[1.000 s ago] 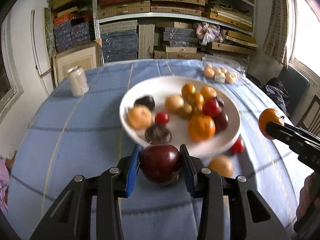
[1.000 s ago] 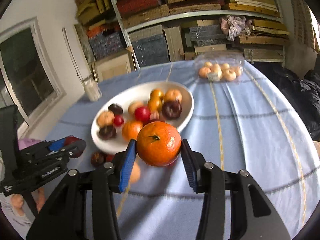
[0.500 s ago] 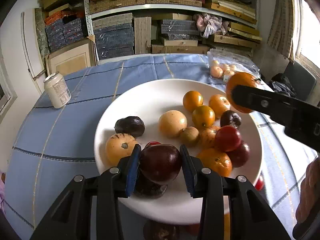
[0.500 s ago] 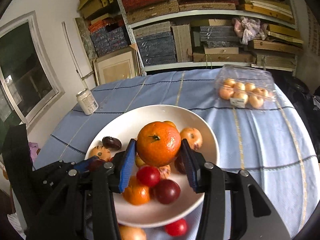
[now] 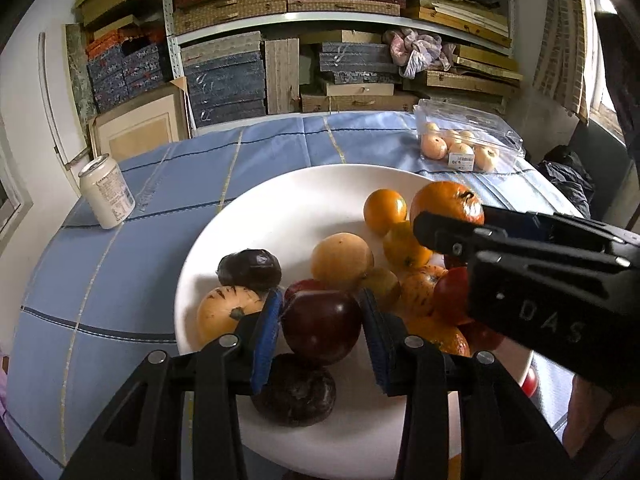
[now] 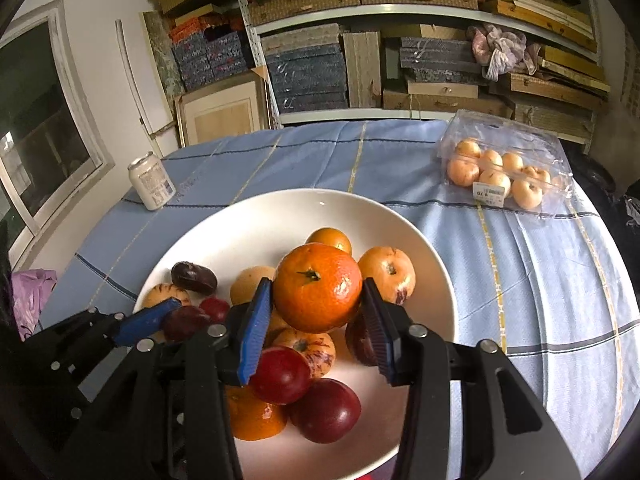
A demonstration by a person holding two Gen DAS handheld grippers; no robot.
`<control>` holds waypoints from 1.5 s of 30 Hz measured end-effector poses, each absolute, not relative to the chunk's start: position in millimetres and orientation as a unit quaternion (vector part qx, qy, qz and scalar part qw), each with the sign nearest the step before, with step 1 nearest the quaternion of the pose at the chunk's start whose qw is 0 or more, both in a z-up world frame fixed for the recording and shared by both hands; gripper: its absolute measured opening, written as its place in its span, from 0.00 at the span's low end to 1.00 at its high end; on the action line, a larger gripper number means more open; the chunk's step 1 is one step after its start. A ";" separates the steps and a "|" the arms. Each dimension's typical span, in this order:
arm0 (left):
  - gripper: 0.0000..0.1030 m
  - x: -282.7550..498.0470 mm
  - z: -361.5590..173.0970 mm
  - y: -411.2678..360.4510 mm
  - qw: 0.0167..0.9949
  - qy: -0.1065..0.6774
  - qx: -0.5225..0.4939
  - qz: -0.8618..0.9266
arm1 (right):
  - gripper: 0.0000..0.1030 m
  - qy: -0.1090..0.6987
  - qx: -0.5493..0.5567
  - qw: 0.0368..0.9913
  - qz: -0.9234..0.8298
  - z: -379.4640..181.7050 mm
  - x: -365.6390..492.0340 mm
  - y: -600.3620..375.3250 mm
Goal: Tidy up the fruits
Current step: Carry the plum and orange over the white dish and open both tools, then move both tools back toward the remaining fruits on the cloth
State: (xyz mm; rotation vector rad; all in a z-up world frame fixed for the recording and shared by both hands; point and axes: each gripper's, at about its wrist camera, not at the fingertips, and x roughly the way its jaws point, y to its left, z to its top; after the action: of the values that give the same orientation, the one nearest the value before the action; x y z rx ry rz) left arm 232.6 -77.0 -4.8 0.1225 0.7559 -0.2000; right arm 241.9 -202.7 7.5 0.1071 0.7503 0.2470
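Now both tongs are hovering over the plate [image 5: 224,236], left tongs [image 5: 320,334] gripping a plum [image 5: 322,330], right tongs [image 6: 318,312] an orange [image 6: 318,286], at frame centre.

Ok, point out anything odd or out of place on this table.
A small red fruit lies on the cloth just off the plate, not with the rest. Two dark fruits in the plate look wrinkled. Nothing spilled; the can stands upright.

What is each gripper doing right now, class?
Left gripper: closed on a dark red plum over the white plate.
Right gripper: closed on an orange mandarin.
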 end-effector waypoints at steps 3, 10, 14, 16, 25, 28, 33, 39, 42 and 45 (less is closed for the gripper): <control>0.40 230.6 -2.2 -77.7 0.925 0.363 0.061 -0.098 | 0.44 0.365 0.043 0.922 0.121 5.8 240.0 -199.5; 0.55 223.7 3.5 -80.5 0.930 0.348 0.073 -0.095 | 0.54 0.350 0.030 0.929 0.117 13.5 231.6 -197.5; 0.59 216.6 9.1 -79.0 0.933 0.340 0.071 -0.093 | 0.54 0.344 0.028 0.932 0.112 19.8 224.7 -199.4; 0.60 210.5 14.8 -75.1 0.936 0.333 0.067 -0.091 | 0.54 0.340 0.029 0.933 0.110 23.7 218.4 -201.0; 0.69 173.9 30.2 -49.6 0.945 0.315 0.039 -0.076 | 0.59 0.320 0.057 0.940 0.105 31.0 167.3 -219.8; 0.70 159.8 27.3 -32.1 0.946 0.317 0.026 -0.064 | 0.61 0.315 0.074 0.941 0.100 27.9 144.8 -232.3; 0.70 139.5 10.5 0.4 0.938 0.344 -0.002 -0.039 | 0.66 0.312 0.115 0.939 0.087 8.8 103.4 -257.7; 0.71 118.6 2.1 18.3 0.935 0.355 -0.019 -0.023 | 0.67 0.315 0.097 0.940 0.092 -0.8 76.5 -252.8; 0.72 109.3 -1.1 11.6 0.936 0.351 0.002 -0.022 | 0.67 0.310 0.075 0.943 0.092 -0.9 67.5 -246.2; 0.72 106.8 -8.3 -2.9 0.935 0.351 0.036 -0.027 | 0.67 0.305 0.075 0.945 0.096 1.2 63.3 -245.9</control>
State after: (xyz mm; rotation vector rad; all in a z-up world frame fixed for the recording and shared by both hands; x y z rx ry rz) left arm 106.8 -2.9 -8.3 0.0736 0.7184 -0.0548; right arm 63.3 -245.9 1.2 0.1529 0.6214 0.1958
